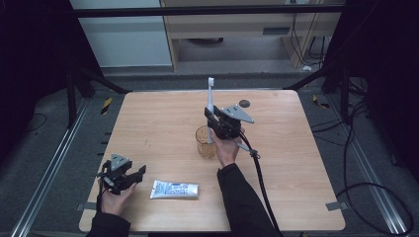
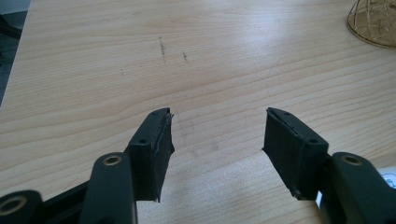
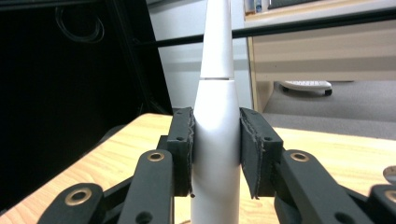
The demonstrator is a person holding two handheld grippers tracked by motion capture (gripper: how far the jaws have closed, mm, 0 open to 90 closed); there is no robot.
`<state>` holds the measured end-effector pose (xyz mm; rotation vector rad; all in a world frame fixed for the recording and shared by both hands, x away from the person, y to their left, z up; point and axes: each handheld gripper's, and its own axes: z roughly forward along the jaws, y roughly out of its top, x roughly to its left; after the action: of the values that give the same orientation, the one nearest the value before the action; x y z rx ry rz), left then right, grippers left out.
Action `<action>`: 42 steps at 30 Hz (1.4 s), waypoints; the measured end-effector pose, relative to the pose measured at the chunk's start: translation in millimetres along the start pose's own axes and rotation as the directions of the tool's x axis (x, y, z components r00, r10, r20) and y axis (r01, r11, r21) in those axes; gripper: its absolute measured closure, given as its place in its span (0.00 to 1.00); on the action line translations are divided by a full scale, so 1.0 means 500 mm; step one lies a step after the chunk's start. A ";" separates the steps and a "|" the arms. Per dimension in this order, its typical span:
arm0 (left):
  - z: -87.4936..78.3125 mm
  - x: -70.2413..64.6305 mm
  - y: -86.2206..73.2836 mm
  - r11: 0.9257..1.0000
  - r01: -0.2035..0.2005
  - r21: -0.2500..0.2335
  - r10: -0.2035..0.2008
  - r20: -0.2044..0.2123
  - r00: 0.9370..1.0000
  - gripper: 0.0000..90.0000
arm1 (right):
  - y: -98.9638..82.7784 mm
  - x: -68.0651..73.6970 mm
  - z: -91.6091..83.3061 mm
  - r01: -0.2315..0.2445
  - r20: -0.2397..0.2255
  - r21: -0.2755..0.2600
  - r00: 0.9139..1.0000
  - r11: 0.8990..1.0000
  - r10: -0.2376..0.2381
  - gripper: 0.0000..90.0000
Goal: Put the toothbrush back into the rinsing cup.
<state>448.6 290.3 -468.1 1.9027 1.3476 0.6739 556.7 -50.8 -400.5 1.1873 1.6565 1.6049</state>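
Right tongs are clamped on a white electric toothbrush, both pads pressed against its body, brush head pointing straight up. The toothbrush's lower end sits inside the amber glass cup right below those tongs. Left tongs are hanging open with nothing between the jaws, just bare bench under them. A toothpaste tube lies flat just beside the left tongs, on the side toward the right hand.
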 end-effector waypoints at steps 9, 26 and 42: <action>-0.001 -0.001 0.000 1.000 -0.004 -0.001 0.004 0.000 1.000 0.46 | -0.019 -0.005 -0.002 0.002 0.013 0.020 1.000 1.000 -0.003 0.75; 0.000 -0.001 0.000 1.000 -0.002 -0.001 0.002 -0.001 1.000 0.46 | -0.058 -0.006 -0.007 0.015 0.028 0.072 0.999 0.997 -0.017 0.75; 0.000 -0.001 0.000 1.000 -0.003 0.000 0.003 -0.001 1.000 0.46 | -0.083 -0.023 -0.005 0.009 0.031 0.153 0.999 0.988 -0.013 0.74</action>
<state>448.4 289.8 -468.1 1.9049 1.3452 0.6765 550.8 -57.8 -442.5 1.2697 1.7887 1.4664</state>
